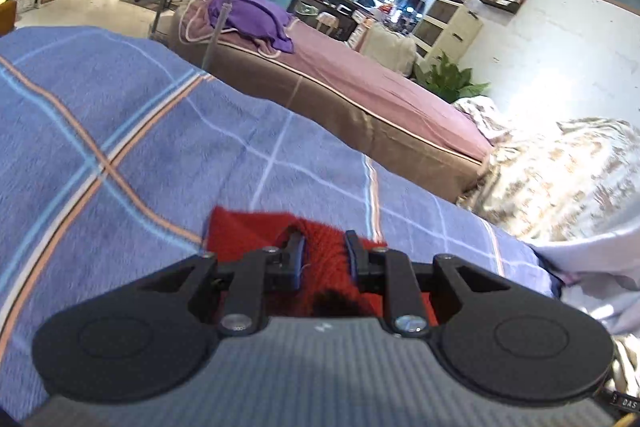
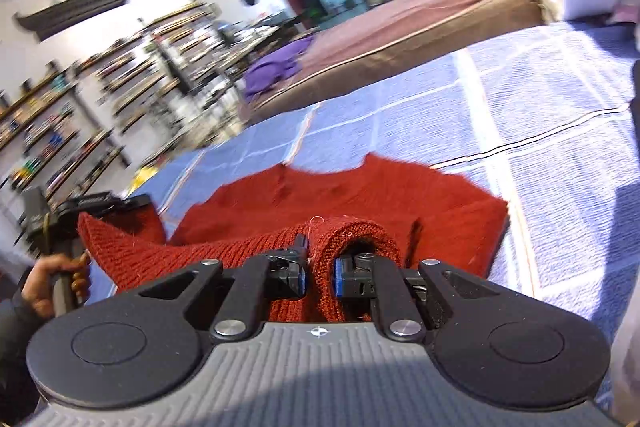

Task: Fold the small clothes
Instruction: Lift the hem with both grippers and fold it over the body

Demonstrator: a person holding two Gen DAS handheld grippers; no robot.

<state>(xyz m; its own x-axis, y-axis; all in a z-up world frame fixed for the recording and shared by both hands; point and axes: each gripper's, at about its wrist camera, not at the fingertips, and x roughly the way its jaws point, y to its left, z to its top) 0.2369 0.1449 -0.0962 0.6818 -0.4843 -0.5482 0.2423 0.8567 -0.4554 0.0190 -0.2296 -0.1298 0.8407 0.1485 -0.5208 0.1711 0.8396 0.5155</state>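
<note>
The small red ribbed-knit sweater [image 2: 360,195] lies partly spread on the blue checked bedspread [image 2: 540,131], its near ribbed hem lifted off the cloth and stretched between my two grippers. My right gripper [image 2: 320,271] has its blue-padded fingers [image 2: 301,277] pinched on a rolled fold of that hem, and my left gripper [image 1: 323,250] clamps red knit between its own fingers, seen from the right wrist camera out at the far left end of the hem. Beyond the bedspread stands a mauve-covered mattress [image 1: 360,83] with a purple cloth [image 1: 248,15] heaped on it.
</note>
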